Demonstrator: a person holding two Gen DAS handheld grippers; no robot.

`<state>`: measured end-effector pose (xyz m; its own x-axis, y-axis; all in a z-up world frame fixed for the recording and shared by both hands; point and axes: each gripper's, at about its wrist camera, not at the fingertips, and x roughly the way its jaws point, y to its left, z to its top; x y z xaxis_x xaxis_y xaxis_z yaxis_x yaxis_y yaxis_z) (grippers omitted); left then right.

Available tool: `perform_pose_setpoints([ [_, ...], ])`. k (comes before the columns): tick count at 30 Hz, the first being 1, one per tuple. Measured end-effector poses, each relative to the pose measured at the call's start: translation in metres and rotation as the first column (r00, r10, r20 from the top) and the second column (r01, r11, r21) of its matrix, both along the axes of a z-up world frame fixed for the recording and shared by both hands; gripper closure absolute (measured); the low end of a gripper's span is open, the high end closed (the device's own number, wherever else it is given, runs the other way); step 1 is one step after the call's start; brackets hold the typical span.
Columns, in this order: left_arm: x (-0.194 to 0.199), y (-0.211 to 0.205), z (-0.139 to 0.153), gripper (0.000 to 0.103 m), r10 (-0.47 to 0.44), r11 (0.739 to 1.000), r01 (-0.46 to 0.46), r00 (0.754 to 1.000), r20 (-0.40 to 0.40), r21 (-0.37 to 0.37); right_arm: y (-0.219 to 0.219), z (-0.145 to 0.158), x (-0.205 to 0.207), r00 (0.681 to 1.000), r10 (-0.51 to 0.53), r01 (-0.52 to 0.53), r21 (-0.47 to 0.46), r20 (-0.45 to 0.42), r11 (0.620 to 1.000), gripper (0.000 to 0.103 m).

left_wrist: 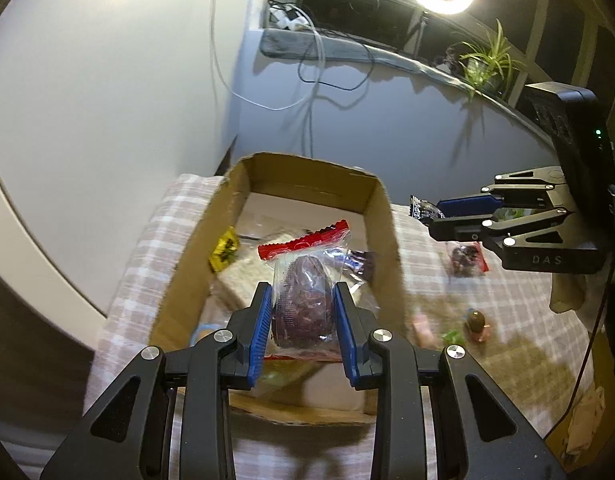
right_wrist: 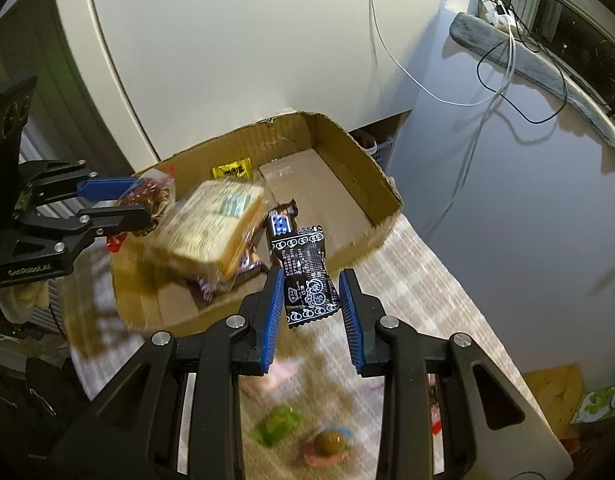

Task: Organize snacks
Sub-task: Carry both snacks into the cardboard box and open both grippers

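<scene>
Transfer into the cardboard box [left_wrist: 381, 216] is judged the step in hand. From the left wrist, the left gripper [left_wrist: 303, 312] is seen clamped on a clear date packet [left_wrist: 303, 300] held above the box; release is called for next. From the right wrist, the right gripper [right_wrist: 312, 300] is seen with fingers gripping a black candy wrapper [right_wrist: 307, 280] at the box's near edge.

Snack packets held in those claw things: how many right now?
2. The left gripper clamps a clear red-topped packet above the cardboard box; the right gripper grips a black packet near the box's edge.
</scene>
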<state>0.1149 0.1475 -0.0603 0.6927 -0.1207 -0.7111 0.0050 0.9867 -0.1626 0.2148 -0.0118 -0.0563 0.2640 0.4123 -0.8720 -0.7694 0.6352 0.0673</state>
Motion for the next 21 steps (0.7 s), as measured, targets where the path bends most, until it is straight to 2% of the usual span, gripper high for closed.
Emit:
perform_pose_setpoints([
  [13,0.011,0.021,-0.007,0.074,0.041,0.999,-0.041,0.999,-0.026,-0.008,0.034,-0.015,0.029,1.000,0.014,-0.014,0.000,-0.024,1.000,0.073],
  [21,0.015,0.024,-0.009,0.073,0.050,0.999,-0.050,0.998,-0.038,-0.004,0.046,-0.020,0.032,0.999,0.033,-0.033,0.002,-0.033,0.999,0.073],
])
